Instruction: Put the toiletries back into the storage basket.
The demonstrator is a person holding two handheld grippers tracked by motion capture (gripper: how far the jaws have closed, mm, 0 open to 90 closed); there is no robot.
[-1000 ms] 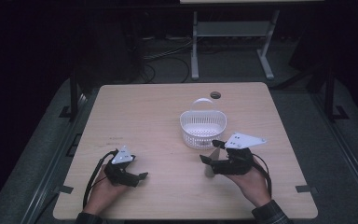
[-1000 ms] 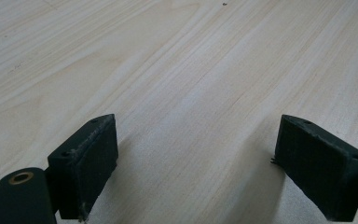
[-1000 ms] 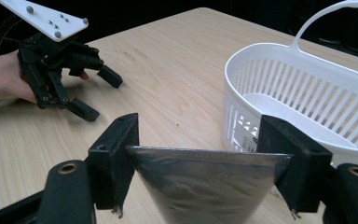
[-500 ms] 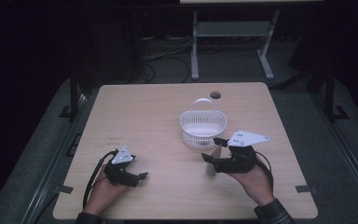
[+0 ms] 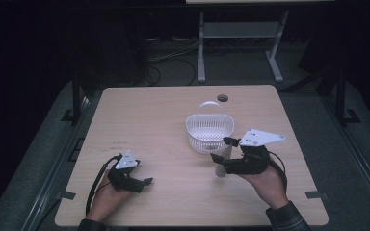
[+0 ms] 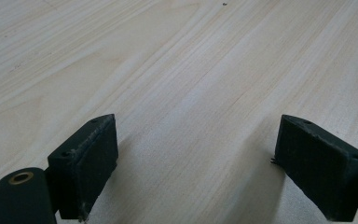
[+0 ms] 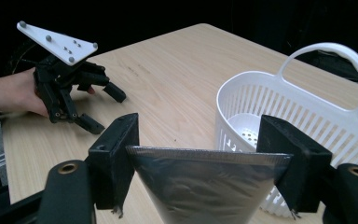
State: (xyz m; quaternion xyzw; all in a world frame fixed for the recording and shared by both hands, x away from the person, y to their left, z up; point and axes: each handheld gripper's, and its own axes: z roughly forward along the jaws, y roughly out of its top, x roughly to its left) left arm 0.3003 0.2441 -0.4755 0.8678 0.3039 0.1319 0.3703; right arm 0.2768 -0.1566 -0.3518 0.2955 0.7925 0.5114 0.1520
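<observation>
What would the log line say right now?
right gripper: shut on silver pouch | white basket: beside, looks empty | left gripper: open over table

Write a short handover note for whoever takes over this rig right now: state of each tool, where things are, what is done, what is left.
Right tool: shut on a silver pouch, held just in front of the white basket.
Left tool: open, holding nothing, low over the table at its near left.
Done: pouch picked up.
Left, probably: carry the pouch over the basket rim and drop it in; the basket looks empty.
</observation>
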